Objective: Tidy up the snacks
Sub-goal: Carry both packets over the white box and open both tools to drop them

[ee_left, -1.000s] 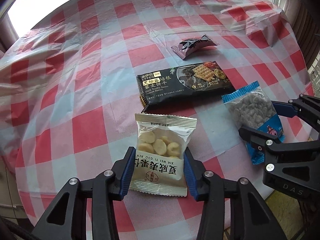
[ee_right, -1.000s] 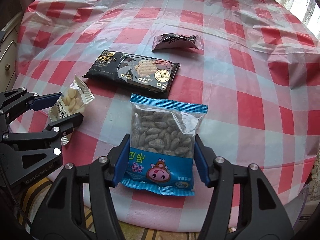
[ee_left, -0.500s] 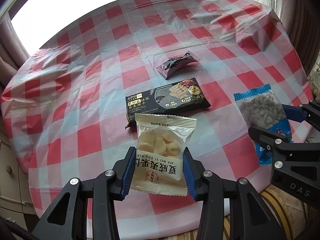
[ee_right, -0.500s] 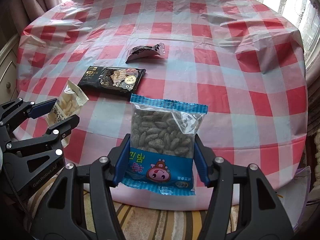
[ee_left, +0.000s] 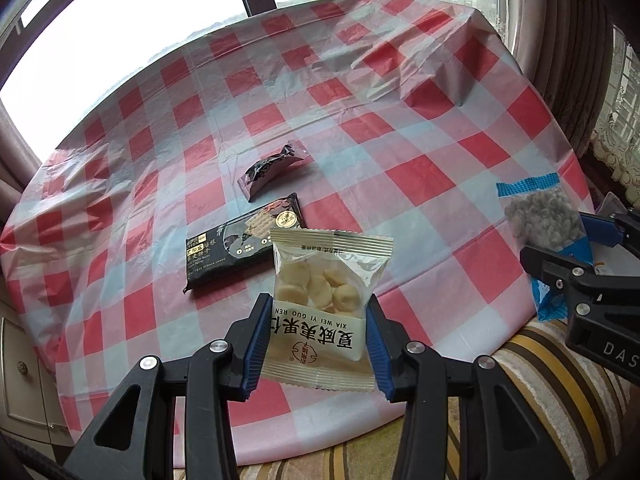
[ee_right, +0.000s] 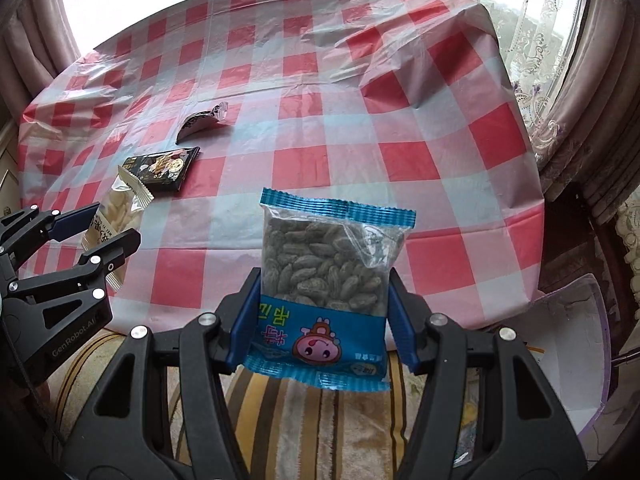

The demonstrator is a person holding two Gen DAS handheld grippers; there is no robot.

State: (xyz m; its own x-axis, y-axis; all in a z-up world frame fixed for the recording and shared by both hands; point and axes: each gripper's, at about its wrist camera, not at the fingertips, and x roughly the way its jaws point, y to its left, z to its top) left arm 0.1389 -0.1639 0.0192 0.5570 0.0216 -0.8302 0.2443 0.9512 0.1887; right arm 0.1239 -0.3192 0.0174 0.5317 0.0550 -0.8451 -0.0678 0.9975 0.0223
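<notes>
My left gripper (ee_left: 318,336) is shut on a clear and cream nut packet (ee_left: 324,296), held in the air over the table's near edge. The right gripper (ee_right: 322,320) is shut on a blue seed packet (ee_right: 324,280), also lifted, above the edge and a striped seat. Each gripper shows in the other's view: the right one (ee_left: 560,246) with its blue packet (ee_left: 540,216) at the right, the left one (ee_right: 100,226) with its cream packet (ee_right: 116,204) at the left. A black cracker pack (ee_left: 244,244) and a small dark wrapper (ee_left: 272,170) lie on the red-checked tablecloth (ee_left: 400,120).
The round table with its checked cloth (ee_right: 360,100) stands before bright windows and lace curtains (ee_right: 560,60). A striped cushion (ee_right: 300,420) lies below the near edge. A translucent bin (ee_right: 580,344) sits at the right. A cabinet (ee_left: 24,368) is at the left.
Both grippers have pulled back and up from the table with their packets still held. The cracker pack and dark wrapper now look smaller and farther away; the striped cushion has come into view.
</notes>
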